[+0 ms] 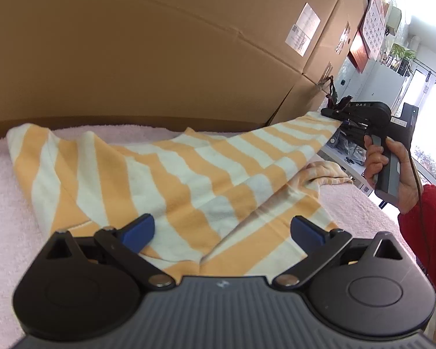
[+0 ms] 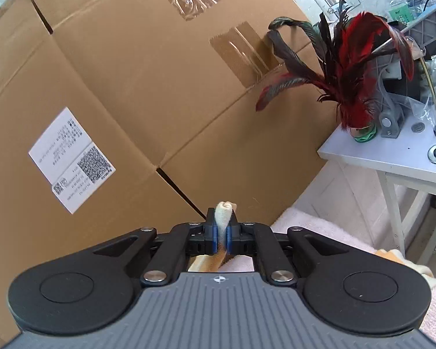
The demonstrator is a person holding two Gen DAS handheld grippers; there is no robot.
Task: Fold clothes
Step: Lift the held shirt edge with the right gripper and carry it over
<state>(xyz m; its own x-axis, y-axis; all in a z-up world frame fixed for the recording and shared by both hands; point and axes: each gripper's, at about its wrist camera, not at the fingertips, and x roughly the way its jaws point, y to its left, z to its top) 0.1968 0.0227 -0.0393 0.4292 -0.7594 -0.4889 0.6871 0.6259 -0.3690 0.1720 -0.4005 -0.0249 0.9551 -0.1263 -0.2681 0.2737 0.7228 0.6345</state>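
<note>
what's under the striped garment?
Pink towel-like cover shows around the striped garment; another striped bunch shows under its lifted corner, pinched by the right hand-held gripper. Beneath the flat part is hidden.

I see the garment striped in broad bands of pale orange and off-white, lying on a soft pink surface. My left gripper is black with a ribbed grey body, and its fingers carry blue pads. My right gripper shows the same black, grey and blue. The sleeve on the near right is bright red. Far behind stand plain brown cardboard boxes with a white label printed in black. On the white side table at the right, I see red and black feathers.
</note>
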